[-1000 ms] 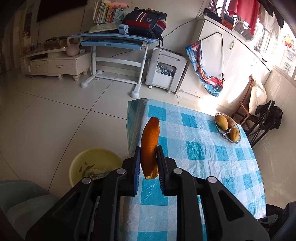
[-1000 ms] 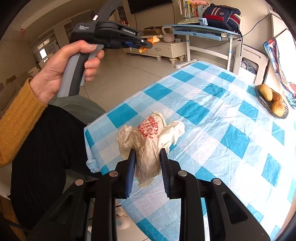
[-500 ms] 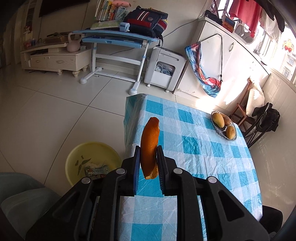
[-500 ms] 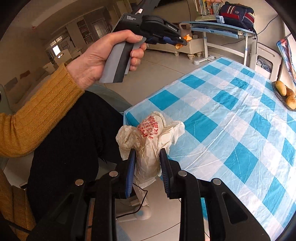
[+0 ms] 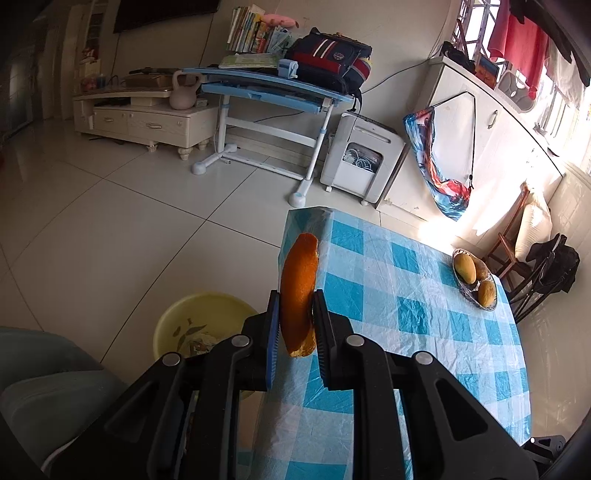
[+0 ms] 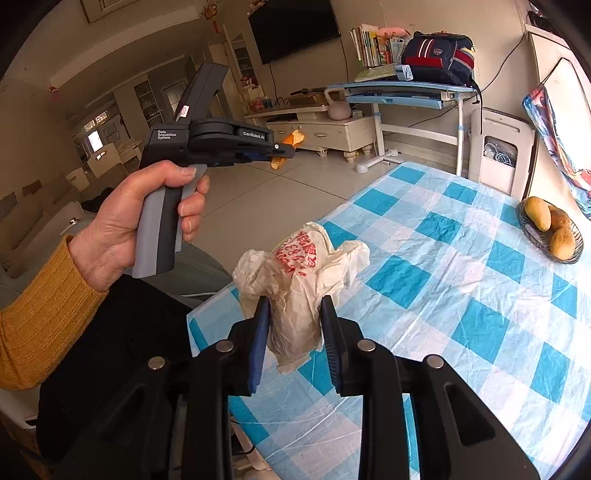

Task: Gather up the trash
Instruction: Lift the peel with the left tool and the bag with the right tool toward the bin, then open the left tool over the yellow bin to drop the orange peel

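Now left gripper [image 5: 295,332] clamps one orange peel [image 5: 297,291]; right gripper [image 6: 295,332] clamps one crumpled plastic bag [image 6: 299,280]; one yellow basin [image 5: 199,321] below.

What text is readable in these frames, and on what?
"Data Acquisition System": rear housing of the left gripper.
"GenRobot.AI": side of the same gripper body.
Red characters on the white plastic bag held in the right gripper: printed, not legible.
Book spines on the blue desk: too small.
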The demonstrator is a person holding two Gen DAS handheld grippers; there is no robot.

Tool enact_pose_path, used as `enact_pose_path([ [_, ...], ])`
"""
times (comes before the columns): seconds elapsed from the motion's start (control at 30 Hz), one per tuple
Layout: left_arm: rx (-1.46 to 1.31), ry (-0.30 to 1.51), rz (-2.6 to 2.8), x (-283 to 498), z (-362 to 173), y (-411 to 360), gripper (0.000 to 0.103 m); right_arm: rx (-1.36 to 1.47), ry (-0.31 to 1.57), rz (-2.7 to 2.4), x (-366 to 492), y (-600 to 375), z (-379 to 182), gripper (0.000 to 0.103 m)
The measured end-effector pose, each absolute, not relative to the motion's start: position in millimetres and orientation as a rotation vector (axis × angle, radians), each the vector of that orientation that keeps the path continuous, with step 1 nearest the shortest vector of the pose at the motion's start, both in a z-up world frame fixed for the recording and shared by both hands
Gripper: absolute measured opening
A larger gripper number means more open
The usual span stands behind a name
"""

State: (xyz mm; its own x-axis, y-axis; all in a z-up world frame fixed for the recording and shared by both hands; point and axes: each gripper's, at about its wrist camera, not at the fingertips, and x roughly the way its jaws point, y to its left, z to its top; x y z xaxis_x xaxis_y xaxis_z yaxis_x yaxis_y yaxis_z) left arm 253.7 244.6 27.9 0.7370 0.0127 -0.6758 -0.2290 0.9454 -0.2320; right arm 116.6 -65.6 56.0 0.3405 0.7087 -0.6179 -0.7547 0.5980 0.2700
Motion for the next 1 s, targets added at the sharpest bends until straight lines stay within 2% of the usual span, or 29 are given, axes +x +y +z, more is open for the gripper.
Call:
enact_pose_path([
  [0.37, -0.216, 0.710, 0.266, 258, 37, 278, 0.017, -0.045, 0.693, 0.947, 155, -20, 54, 0.029],
  [0.63, -0.316, 0.723, 0.332, 265, 32, 332, 0.017, 0.012, 0.681, 0.949, 170, 7, 46, 0.030],
  [1.0, -0.201, 0.755, 0.355, 291, 24, 322, 0.017, 0.073, 0.700, 0.926, 186, 23, 38, 0.030],
])
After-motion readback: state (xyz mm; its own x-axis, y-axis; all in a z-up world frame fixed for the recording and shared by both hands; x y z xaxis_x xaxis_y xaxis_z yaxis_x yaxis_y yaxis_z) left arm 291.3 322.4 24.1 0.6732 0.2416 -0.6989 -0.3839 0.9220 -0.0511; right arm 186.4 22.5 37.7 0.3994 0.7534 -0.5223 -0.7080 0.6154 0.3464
